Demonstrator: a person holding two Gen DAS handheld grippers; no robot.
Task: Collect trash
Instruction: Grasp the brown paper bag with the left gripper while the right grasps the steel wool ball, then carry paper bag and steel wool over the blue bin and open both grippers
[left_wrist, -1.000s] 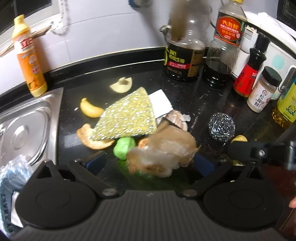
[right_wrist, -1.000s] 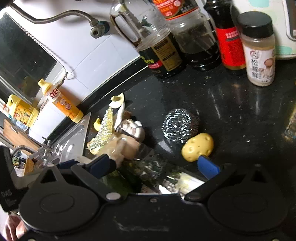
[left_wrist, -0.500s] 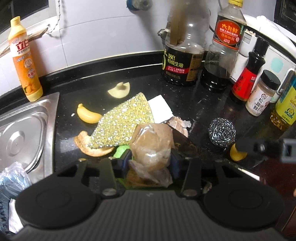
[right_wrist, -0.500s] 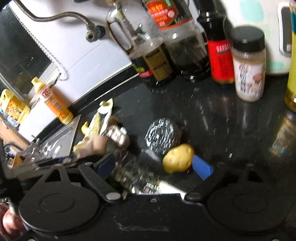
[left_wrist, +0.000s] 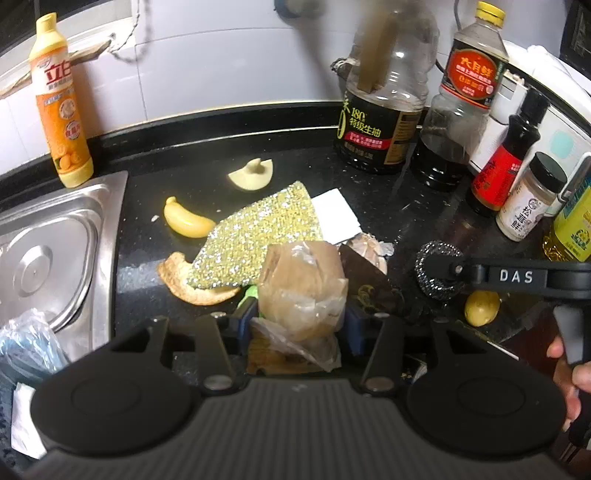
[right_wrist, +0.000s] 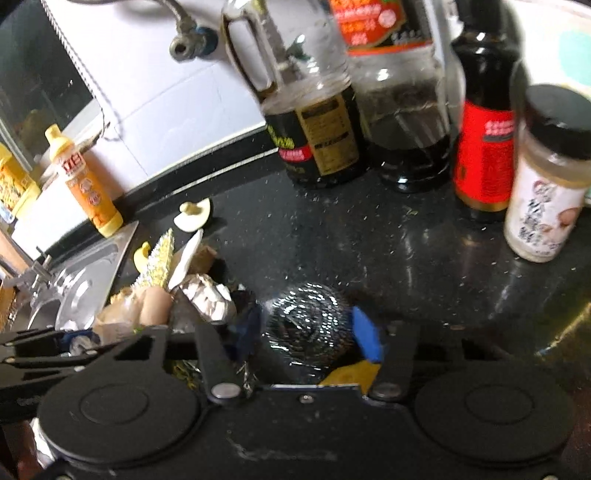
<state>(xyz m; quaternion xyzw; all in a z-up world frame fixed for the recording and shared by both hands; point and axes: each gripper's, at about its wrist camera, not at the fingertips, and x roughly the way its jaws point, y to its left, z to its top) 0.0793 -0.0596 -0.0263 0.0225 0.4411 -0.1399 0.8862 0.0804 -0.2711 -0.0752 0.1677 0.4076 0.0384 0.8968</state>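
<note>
My left gripper (left_wrist: 301, 326) was clamped on the crumpled brown plastic bag (left_wrist: 301, 288) above the black counter (left_wrist: 207, 155) for binning, while my right gripper (right_wrist: 308, 341), jaws just closing, squeezed the steel-wool scourer (right_wrist: 306, 325) beside the trash pile.

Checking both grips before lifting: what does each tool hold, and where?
Left tool: crumpled brown plastic bag, pinched at its lower sides. Right tool, just closing: steel wool ball, gripped across its sides.
</note>
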